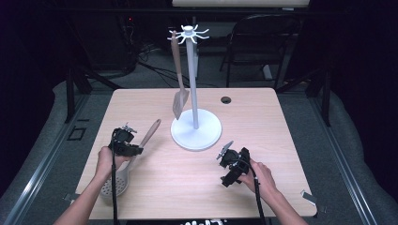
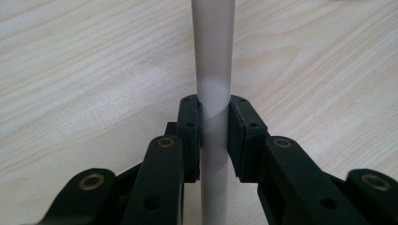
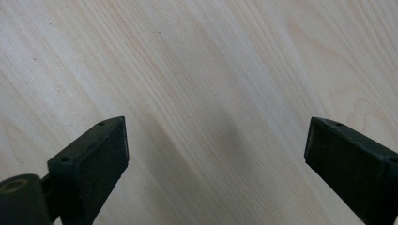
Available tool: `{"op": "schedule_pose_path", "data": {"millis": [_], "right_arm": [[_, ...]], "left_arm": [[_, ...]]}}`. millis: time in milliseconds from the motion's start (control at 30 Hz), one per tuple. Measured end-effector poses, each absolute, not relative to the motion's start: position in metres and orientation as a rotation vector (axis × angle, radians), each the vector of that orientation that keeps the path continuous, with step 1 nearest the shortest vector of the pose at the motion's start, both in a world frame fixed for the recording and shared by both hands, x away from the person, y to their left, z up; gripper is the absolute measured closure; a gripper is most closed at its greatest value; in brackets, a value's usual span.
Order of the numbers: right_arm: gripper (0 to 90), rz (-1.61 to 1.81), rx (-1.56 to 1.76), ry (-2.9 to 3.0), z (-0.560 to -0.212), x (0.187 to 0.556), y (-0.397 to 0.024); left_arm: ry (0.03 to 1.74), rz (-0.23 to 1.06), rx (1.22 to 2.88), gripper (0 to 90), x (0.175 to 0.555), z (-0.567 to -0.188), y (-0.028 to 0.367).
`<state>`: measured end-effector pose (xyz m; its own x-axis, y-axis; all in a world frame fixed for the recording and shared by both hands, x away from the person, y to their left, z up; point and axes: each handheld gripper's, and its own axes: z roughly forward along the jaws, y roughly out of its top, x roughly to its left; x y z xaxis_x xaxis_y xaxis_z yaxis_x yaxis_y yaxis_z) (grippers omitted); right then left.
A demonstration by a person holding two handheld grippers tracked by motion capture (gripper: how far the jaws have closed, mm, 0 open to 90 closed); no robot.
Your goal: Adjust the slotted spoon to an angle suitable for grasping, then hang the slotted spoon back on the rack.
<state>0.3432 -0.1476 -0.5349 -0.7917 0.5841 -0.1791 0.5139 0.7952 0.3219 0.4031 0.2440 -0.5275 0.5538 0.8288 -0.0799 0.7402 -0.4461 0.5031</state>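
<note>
Stand: you've got a white utensil stand (image 1: pixel 195 132), round base, upright pole, hook crown on top, mid-table.
Hanging tool: a slotted turner (image 1: pixel 179 101) hangs from a hook, blade just beside the pole.
Table: light wood (image 1: pixel 253 122), dark grommet hole (image 1: pixel 226 100) near your far edge.
Behind: black folding chair (image 1: pixel 256 37), cables on floor.

Looking forward and down from above the near edge of the table (image 1: pixel 263 117), white stand (image 1: pixel 195 133) central. Riding close over that same wood, well short of the stand: both gripper views, aimed downward.
</note>
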Motion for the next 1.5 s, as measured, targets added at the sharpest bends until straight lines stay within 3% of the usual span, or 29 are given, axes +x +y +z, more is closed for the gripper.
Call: {"op": "schedule_pose_path", "data": {"millis": [1100,1500], "right_arm": [[6.1,0.359,0.830,2.723,-0.536,0.343,-0.145],[6.1,0.360,0.838,2.724,-0.538,0.343,-0.145]], "left_arm": [[1.199,0.364,2.093,76.2,0.375,-0.509,0.262],[1.148,0.503,2.010,76.2,0.365,-0.495,0.259]]}}
